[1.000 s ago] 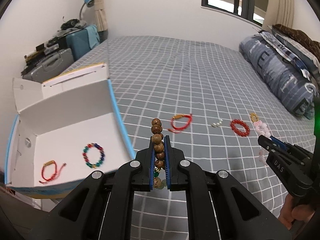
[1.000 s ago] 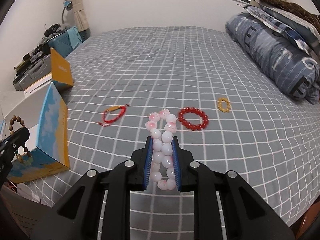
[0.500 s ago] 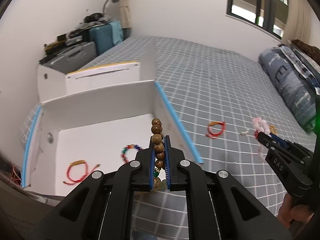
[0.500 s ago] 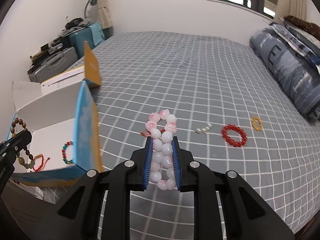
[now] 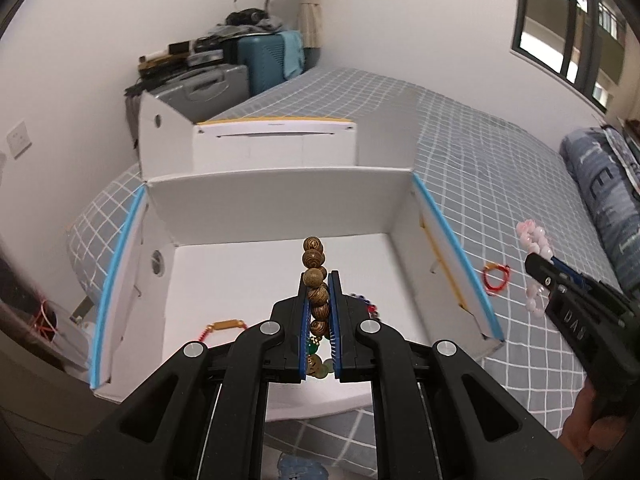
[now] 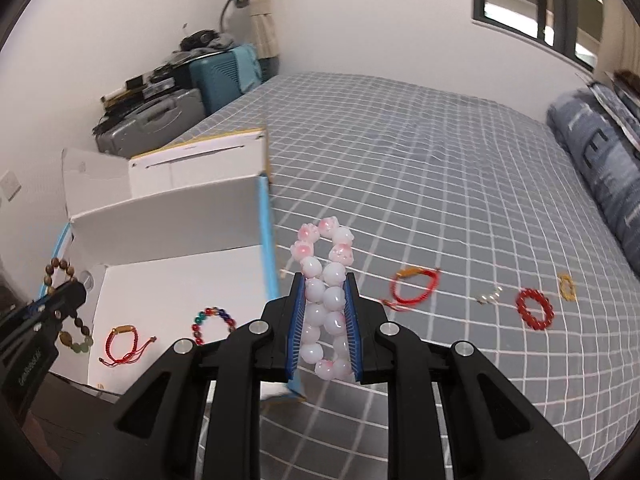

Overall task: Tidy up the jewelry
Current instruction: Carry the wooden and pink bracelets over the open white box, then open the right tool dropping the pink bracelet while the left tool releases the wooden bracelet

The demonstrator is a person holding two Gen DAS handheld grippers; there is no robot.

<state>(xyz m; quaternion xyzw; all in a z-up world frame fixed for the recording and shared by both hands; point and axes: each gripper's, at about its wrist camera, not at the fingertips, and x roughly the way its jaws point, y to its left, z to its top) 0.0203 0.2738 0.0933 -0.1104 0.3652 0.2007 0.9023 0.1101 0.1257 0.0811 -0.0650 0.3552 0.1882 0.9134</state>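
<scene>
My left gripper (image 5: 319, 280) is shut on a brown wooden bead bracelet (image 5: 314, 264) and holds it over the open white box (image 5: 280, 208). My right gripper (image 6: 325, 280) is shut on a pink and white bead bracelet (image 6: 325, 276), above the bed just right of the box's blue-edged wall (image 6: 267, 240). In the box lie a red cord bracelet (image 6: 122, 342) and a multicoloured bead bracelet (image 6: 212, 320). On the bed lie another red cord bracelet (image 6: 414, 286), small pearl pieces (image 6: 489, 296), a red bead bracelet (image 6: 534, 308) and a yellow one (image 6: 567, 286).
The box sits at the left edge of a bed with a grey checked sheet (image 6: 400, 168). Suitcases (image 6: 160, 124) and clutter stand against the wall beyond the box. A folded blue quilt (image 6: 600, 152) lies along the bed's right side.
Both grippers have swung left toward the box. The left one now hangs the wooden bracelet over the box floor. The right one has come up to the box's right wall.
</scene>
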